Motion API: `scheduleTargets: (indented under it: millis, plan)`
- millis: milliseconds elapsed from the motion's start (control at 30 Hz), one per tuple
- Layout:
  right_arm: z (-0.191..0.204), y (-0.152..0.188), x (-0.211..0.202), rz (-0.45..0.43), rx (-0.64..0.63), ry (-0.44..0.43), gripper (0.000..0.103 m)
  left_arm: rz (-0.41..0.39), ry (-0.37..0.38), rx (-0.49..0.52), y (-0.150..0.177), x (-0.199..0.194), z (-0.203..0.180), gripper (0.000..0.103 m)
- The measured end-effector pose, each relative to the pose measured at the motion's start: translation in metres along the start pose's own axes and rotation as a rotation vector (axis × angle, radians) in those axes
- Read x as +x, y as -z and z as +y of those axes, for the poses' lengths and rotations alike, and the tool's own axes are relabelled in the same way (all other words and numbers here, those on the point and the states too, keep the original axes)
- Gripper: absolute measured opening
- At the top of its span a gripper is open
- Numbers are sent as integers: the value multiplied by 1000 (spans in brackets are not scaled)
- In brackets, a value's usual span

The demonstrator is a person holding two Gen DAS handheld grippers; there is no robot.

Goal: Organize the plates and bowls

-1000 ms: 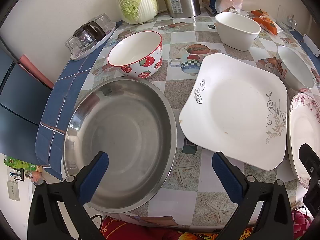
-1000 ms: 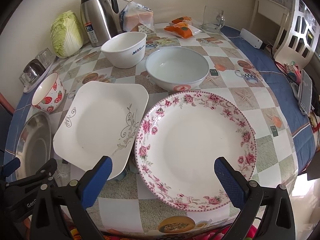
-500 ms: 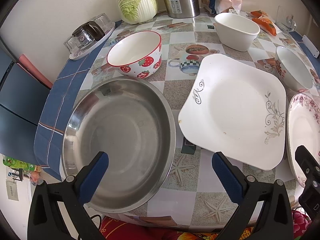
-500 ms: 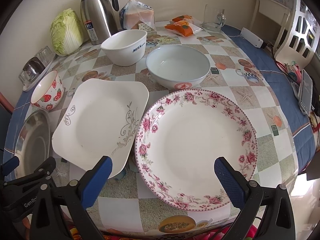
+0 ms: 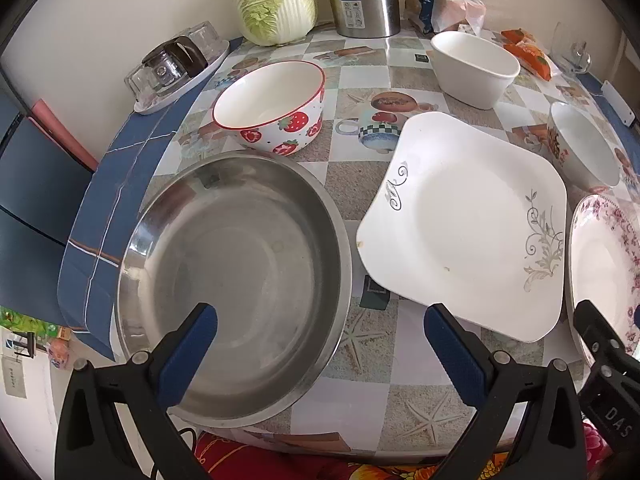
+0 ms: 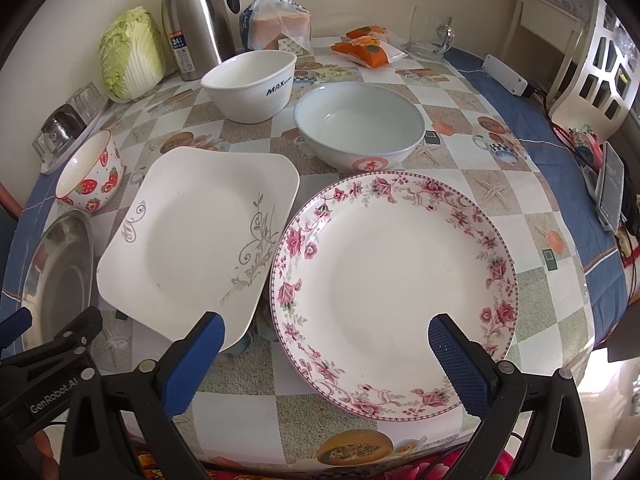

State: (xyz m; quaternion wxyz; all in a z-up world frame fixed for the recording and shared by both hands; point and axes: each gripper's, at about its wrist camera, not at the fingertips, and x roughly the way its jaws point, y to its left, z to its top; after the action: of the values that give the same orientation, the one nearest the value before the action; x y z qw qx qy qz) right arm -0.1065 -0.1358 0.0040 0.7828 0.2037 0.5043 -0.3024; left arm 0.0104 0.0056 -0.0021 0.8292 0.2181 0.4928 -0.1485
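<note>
"MAX" is printed on the white bowl [image 6: 250,86]; "24" is labelled on the steel flask [image 6: 192,20]. Both claws, left claw [image 5: 320,344] and right claw [image 6: 326,354], are spread wide, empty.

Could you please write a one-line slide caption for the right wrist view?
Open right gripper poised above a floral-rimmed plate, beside a square white plate.

Right gripper [image 6: 324,336] spread wide, empty, over near rim of flowered plate [image 6: 394,292]. Square plate [image 6: 200,240] just left of flowered plate. Pale bowl [image 6: 360,124] behind it; white bowl [image 6: 250,84] behind-left; strawberry bowl [image 6: 90,172] far left.
</note>
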Motion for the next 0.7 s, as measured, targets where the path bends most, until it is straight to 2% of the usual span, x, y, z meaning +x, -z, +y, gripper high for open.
scheduleTargets:
  millis: [167,367,433,533,700]
  plan:
    - [14,-1,0,-15,-29,-4,103,-33,41,-95,-1,-2,26,103]
    - [52,-2,-1,-60,-118,-40,103,-98,12,-291,4,-4,85,103]
    - [64,-1,-1,-78,-142,-65,103,-102,1,-369,9,-1,108,103]
    - [82,-1,-3,-116,-182,-101,103,-99,22,-464,16,5,137,103]
    - [109,1,-7,-143,-250,-208,103,-92,4,-531,28,20,167,103]
